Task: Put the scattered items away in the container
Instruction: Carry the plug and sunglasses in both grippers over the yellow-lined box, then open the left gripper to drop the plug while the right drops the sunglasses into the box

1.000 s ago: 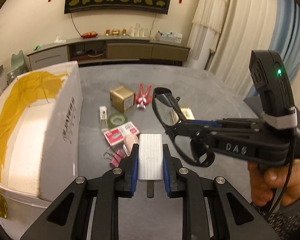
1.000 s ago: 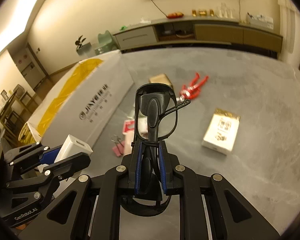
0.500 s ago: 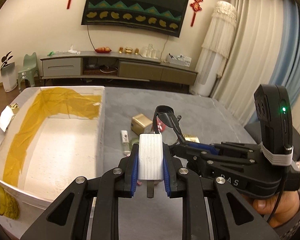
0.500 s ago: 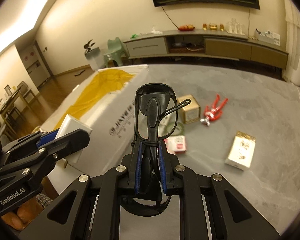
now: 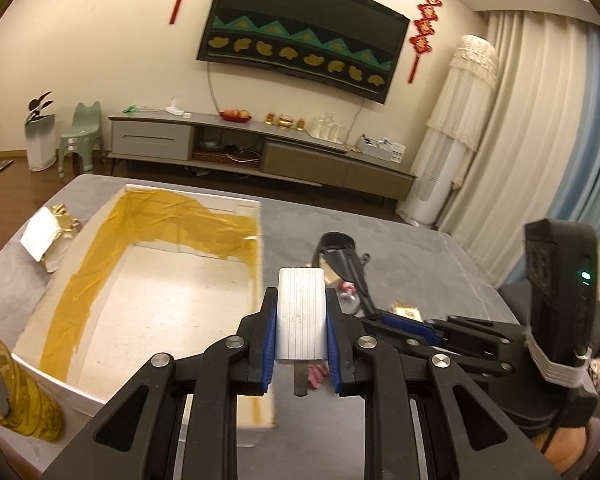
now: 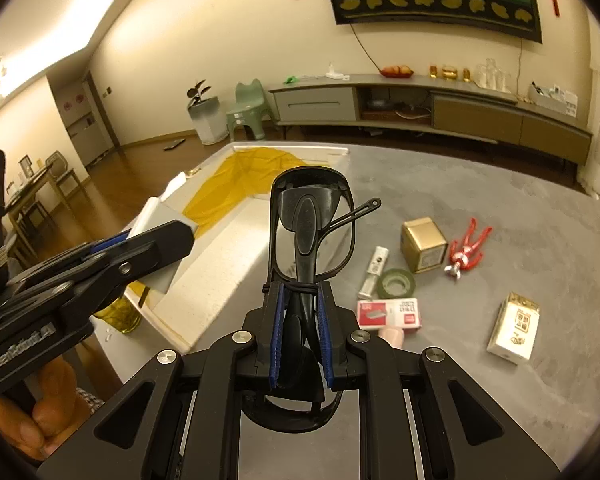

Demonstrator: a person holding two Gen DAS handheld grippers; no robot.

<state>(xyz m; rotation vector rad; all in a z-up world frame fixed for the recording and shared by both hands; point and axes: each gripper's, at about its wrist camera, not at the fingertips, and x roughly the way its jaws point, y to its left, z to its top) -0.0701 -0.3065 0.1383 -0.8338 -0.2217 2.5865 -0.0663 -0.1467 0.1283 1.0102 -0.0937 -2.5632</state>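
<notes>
Open white cardboard box lined with yellow tape [image 5: 168,292] is sitting at the left of the grey bench [image 6: 480,208]. Left claw [image 5: 301,322] is gripping a white ribbed rectangular block [image 5: 301,312], holding it up near the box's right wall. Right claw [image 6: 300,320] is clamping folded black-framed glasses [image 6: 312,220], lenses standing upright above the fingers, close to the box's near corner.

Right wrist view alone is showing the scattered items lying on the bench: gold cube box [image 6: 423,245], red-and-silver toy figure [image 6: 466,253], green tape roll [image 6: 397,284], small white tube [image 6: 374,270], red-and-white staple box [image 6: 389,313], white-and-gold carton [image 6: 514,327].

Left wrist view alone is showing crumpled gold foil [image 5: 54,228] beyond the box's left side, and a yellow translucent container [image 5: 12,396] at the near-left corner.
</notes>
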